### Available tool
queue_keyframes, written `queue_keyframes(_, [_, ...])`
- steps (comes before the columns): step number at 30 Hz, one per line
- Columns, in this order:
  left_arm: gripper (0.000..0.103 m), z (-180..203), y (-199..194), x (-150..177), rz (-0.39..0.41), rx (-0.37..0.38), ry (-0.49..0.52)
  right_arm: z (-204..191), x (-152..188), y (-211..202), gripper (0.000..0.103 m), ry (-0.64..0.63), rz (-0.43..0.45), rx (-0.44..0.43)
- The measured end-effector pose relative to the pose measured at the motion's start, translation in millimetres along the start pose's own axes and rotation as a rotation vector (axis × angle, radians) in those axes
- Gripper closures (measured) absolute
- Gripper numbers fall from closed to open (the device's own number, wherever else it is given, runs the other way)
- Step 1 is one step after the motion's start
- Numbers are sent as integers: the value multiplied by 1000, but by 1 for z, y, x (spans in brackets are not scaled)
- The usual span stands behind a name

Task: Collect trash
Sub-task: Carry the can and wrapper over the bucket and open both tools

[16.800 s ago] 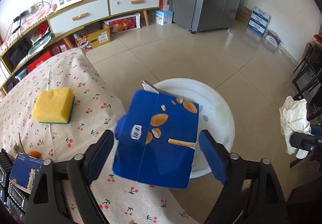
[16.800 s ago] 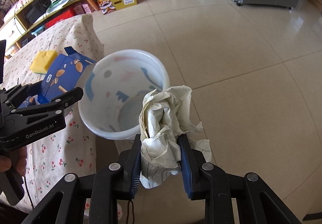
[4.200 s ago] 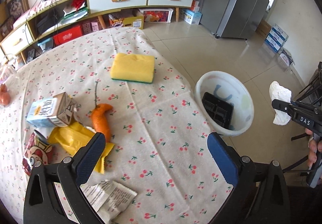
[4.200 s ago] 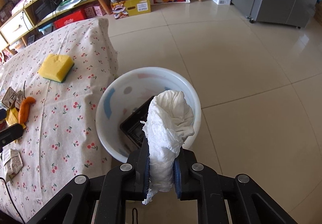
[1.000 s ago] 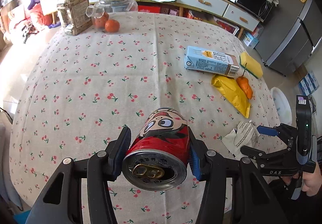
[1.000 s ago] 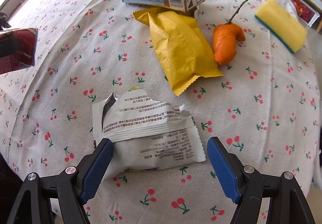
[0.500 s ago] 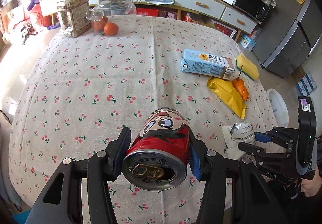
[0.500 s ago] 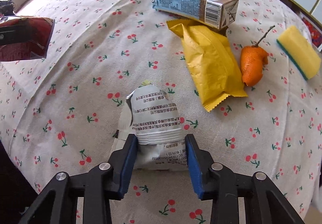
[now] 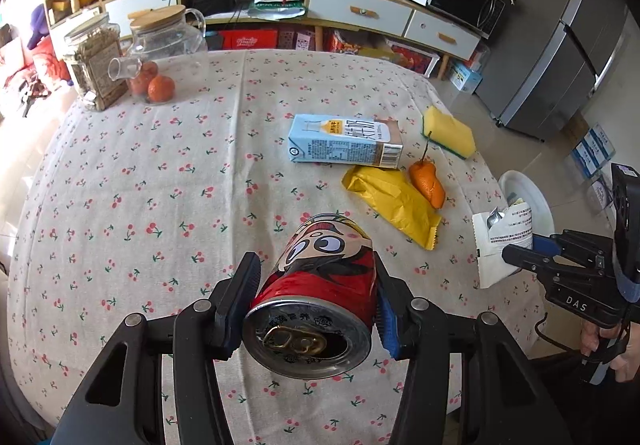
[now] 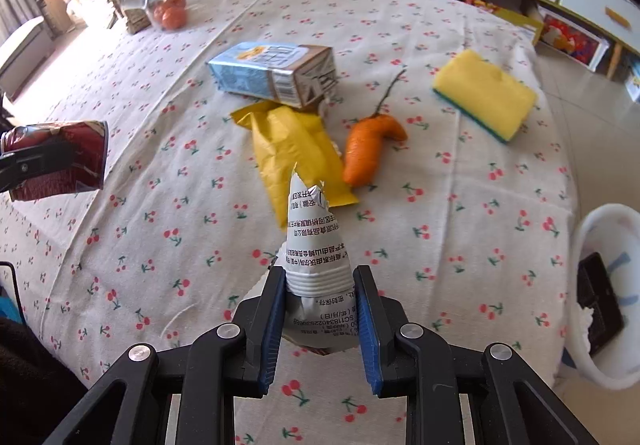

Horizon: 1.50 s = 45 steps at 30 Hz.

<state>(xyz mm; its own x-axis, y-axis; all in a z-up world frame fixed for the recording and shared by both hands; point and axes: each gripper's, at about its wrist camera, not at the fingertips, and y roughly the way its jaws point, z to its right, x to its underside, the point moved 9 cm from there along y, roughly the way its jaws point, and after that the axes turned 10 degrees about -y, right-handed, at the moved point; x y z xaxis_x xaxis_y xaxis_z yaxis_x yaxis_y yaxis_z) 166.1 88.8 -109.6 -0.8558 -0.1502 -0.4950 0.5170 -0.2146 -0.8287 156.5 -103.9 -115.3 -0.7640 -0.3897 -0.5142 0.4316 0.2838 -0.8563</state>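
At the bottom centre of the left wrist view, the left gripper (image 9: 314, 285) pinches a red cartoon can (image 9: 320, 285) above the cherry-print tablecloth (image 9: 160, 185). In the right wrist view the right gripper (image 10: 320, 293), its jaws having just closed, squeezes a white printed wrapper (image 10: 316, 249) at lower centre; the white bin (image 10: 608, 285) sits at the right edge

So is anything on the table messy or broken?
Yes. The milk carton lies on its side, and a crumpled yellow wrapper sprawls beside a shrivelled orange pepper. The white packet in the right gripper is torn open at its top. The can in the left gripper is already opened.
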Motion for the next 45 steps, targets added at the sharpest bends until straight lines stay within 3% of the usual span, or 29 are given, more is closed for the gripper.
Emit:
queue_keyframes(11, [48, 87, 12, -1, -8, 68, 105, 90, 34, -51, 73, 153, 34, 105])
queue_keyframes(27, [48, 252, 65, 17, -46, 200, 268, 214, 128, -117, 72, 377, 37, 233])
queue_keyframes(33, [48, 314, 103, 24, -72, 259, 294, 242, 160, -125, 72, 425, 16, 250])
queue_keyframes(37, [48, 347, 125, 28, -61, 252, 333, 255, 173, -133, 72, 447, 8, 256])
queue_keyframes(45, [48, 369, 145, 28, -21, 242, 398, 270, 178, -142, 72, 474, 15, 268])
